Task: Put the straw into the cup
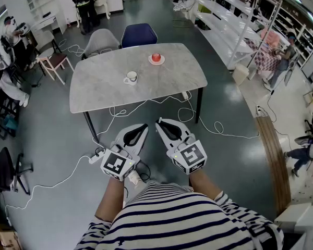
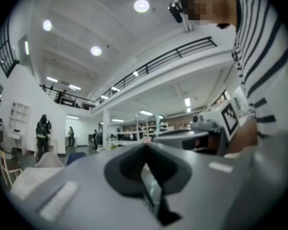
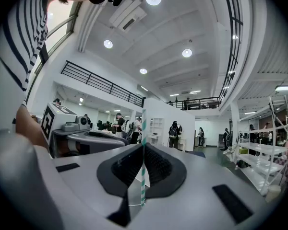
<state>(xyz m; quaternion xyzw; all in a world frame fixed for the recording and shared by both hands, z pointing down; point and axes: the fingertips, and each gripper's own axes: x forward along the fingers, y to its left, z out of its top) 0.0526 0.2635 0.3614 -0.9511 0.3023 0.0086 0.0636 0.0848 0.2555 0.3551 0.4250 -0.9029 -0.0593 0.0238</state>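
Observation:
A white cup (image 1: 130, 77) stands on the grey table (image 1: 109, 90), well ahead of me. Both grippers are held close to my body, over the floor, short of the table's near edge. My right gripper (image 1: 160, 123) (image 3: 144, 150) is shut on a green-and-white striped straw (image 3: 143, 176), which stands upright between its jaws in the right gripper view. I cannot make the straw out in the head view. My left gripper (image 1: 142, 126) (image 2: 145, 152) is shut with nothing in it, side by side with the right one.
A red object on a pink plate (image 1: 156, 58) sits at the table's far side. A grey chair (image 1: 100, 39) and a blue chair (image 1: 139, 34) stand behind the table. White cables (image 1: 120, 112) trail over the floor below it. Shelving (image 1: 235, 20) runs along the right.

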